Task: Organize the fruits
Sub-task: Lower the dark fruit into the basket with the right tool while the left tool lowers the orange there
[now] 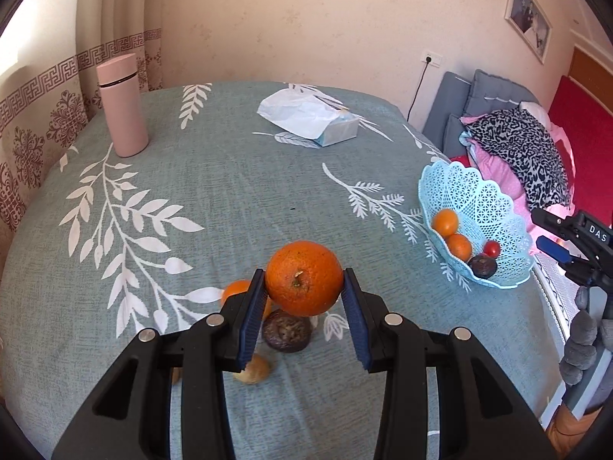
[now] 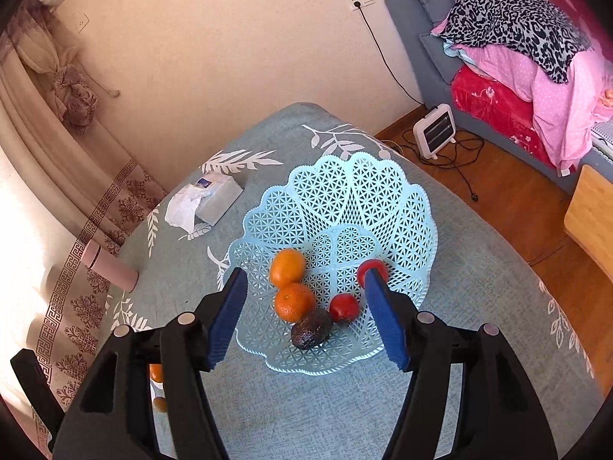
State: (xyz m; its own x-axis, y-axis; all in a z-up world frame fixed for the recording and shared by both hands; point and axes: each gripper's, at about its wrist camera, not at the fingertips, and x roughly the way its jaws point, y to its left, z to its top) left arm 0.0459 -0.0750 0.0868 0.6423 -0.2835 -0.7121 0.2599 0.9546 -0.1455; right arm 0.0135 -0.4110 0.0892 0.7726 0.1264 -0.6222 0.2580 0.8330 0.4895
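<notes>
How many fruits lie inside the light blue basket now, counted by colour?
Orange mandarins: 2
Red tomatoes, one partly hidden behind a tool finger: 2
Dark wrinkled fruit: 1
Total in the basket: 5

basket (image 2: 383, 207): we see pale blue plastic lattice, slightly glossy
tablecloth (image 1: 230, 199): woven cloth, matt
orange (image 1: 304, 278): dimpled peel with a soft sheen
flask (image 1: 122, 105): smooth matt pink
pads (image 1: 253, 318): ribbed blue on our black plastic jaws
floor (image 2: 509, 199): polished wood
</notes>
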